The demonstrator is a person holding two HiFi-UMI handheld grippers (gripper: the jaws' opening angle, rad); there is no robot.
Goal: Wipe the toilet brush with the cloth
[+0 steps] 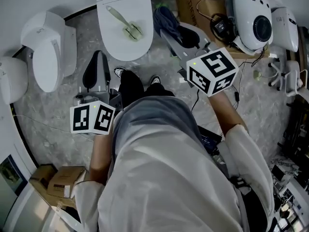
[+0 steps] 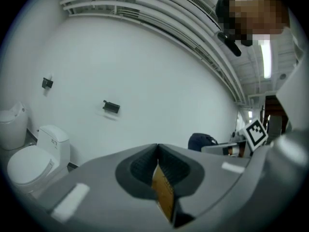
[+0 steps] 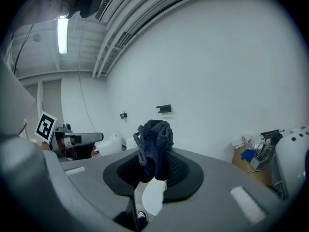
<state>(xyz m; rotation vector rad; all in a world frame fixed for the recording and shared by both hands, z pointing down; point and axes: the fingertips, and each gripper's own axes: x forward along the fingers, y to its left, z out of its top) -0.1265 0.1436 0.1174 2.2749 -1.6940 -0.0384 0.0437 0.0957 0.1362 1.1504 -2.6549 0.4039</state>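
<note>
A pale green toilet brush (image 1: pixel 124 24) lies on the closed lid of the white toilet (image 1: pixel 112 45) ahead of me. My right gripper (image 1: pixel 170 33) is held up just right of that toilet and is shut on a dark blue cloth (image 1: pixel 166 19). In the right gripper view the cloth (image 3: pixel 154 140) bunches up out of the closed jaws. My left gripper (image 1: pixel 98 56) hangs lower, left of the toilet, its jaws (image 2: pixel 157 148) pressed together with nothing between them. The brush shows in neither gripper view.
A second white toilet (image 1: pixel 48 47) and a white bin (image 1: pixel 10 79) stand at the left. Cardboard boxes (image 1: pixel 60 180) sit at the lower left. A brown box (image 1: pixel 193 4), white devices (image 1: pixel 253 18) and cables crowd the right. The floor is grey marble.
</note>
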